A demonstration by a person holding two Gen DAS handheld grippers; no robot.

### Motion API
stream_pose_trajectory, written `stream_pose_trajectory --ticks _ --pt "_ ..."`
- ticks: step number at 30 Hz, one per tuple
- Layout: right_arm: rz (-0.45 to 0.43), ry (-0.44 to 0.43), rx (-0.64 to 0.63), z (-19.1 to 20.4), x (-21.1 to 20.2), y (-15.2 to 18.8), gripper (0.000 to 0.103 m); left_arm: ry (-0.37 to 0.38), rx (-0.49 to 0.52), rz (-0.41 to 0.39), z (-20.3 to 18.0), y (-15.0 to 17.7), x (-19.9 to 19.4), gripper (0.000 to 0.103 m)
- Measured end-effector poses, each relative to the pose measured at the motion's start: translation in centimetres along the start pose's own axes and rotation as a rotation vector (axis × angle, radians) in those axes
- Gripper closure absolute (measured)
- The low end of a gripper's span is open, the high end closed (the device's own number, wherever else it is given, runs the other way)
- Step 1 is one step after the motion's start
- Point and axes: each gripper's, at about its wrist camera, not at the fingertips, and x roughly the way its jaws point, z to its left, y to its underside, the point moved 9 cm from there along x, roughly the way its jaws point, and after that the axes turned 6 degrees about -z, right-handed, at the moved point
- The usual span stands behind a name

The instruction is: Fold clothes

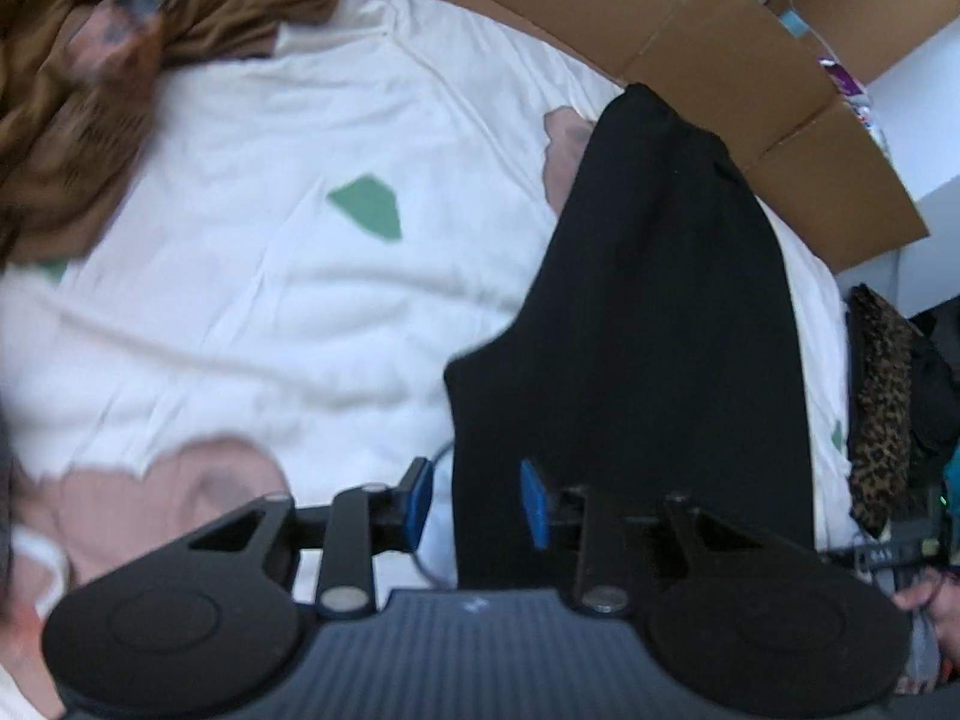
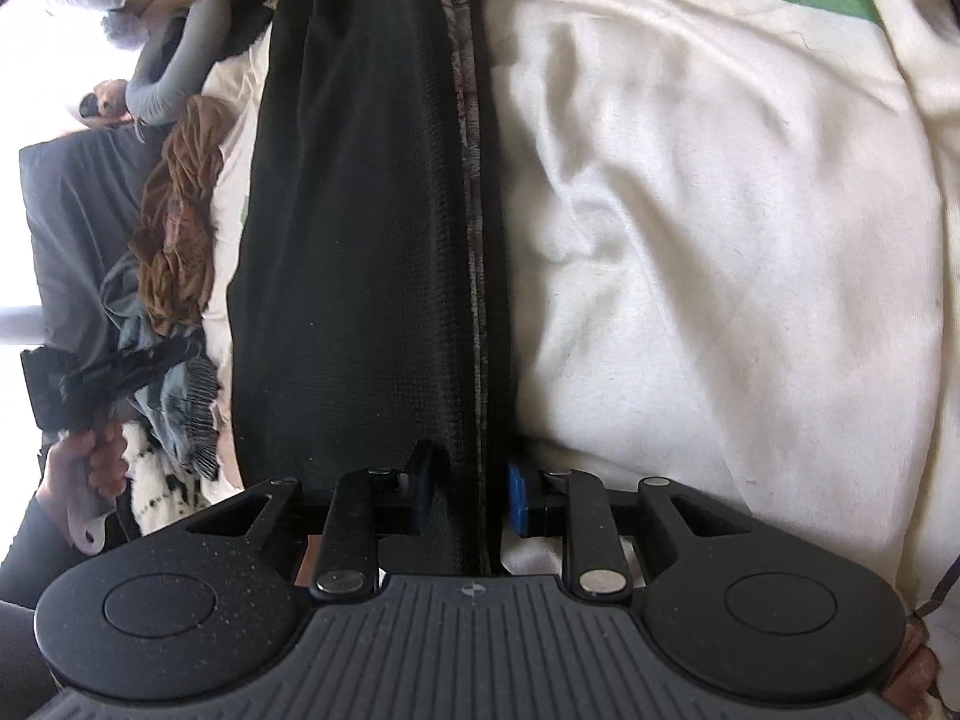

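Observation:
A black garment (image 1: pixel 648 312) lies stretched out on a white sheet (image 1: pixel 270 276) with green patches. My left gripper (image 1: pixel 477 501) has its blue pads apart, and the garment's near edge runs between them. In the right wrist view the same black garment (image 2: pixel 360 240) hangs lengthwise, with a patterned seam down it. My right gripper (image 2: pixel 471 498) has its pads close around the garment's edge and seam. The left hand with its gripper shows at the left edge of the right wrist view (image 2: pixel 90 396).
A brown garment (image 1: pixel 120 48) is heaped at the far left of the bed, and a pink one (image 1: pixel 180 492) lies near my left gripper. Cardboard boxes (image 1: pixel 750 60) line the far side. A leopard-print cloth (image 1: pixel 882 408) hangs at the right. More clothes (image 2: pixel 174 228) are piled beyond.

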Motion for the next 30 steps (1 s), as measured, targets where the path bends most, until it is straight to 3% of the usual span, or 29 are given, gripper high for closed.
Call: stream_pose_trajectory --ticks 4,6,7,8,11,18,27,30 --pt "0.027 0.059 -0.055 0.6 0.0 0.0 0.076 0.037 -0.045 -0.005 1.1 2.3 0.0 0.069" --pt "0.035 0.094 -0.082 0.9 -0.1 0.0 0.081 0.057 -0.076 -0.007 1.5 4.2 -0.4 0.069" --pt "0.037 0.109 -0.093 1.0 -0.2 0.0 0.094 0.066 -0.088 -0.006 1.6 4.9 -0.3 0.069" --pt "0.039 0.124 -0.103 1.1 -0.3 0.0 0.1 0.075 -0.1 -0.003 1.8 5.7 -0.2 0.069" --pt "0.06 0.163 -0.186 2.4 -0.5 -0.2 0.101 0.106 -0.147 -0.005 2.2 7.6 0.0 0.069" --pt "0.095 0.229 -0.197 2.6 -0.9 -0.9 0.101 0.179 -0.228 -0.016 2.5 10.1 1.4 0.07" --pt "0.105 0.26 -0.2 2.2 -0.2 -1.1 0.101 0.287 -0.273 -0.003 1.8 11.3 3.7 0.069" --pt "0.107 0.258 -0.199 2.1 0.0 -1.1 0.101 0.349 -0.331 0.003 2.1 11.1 4.3 0.068"
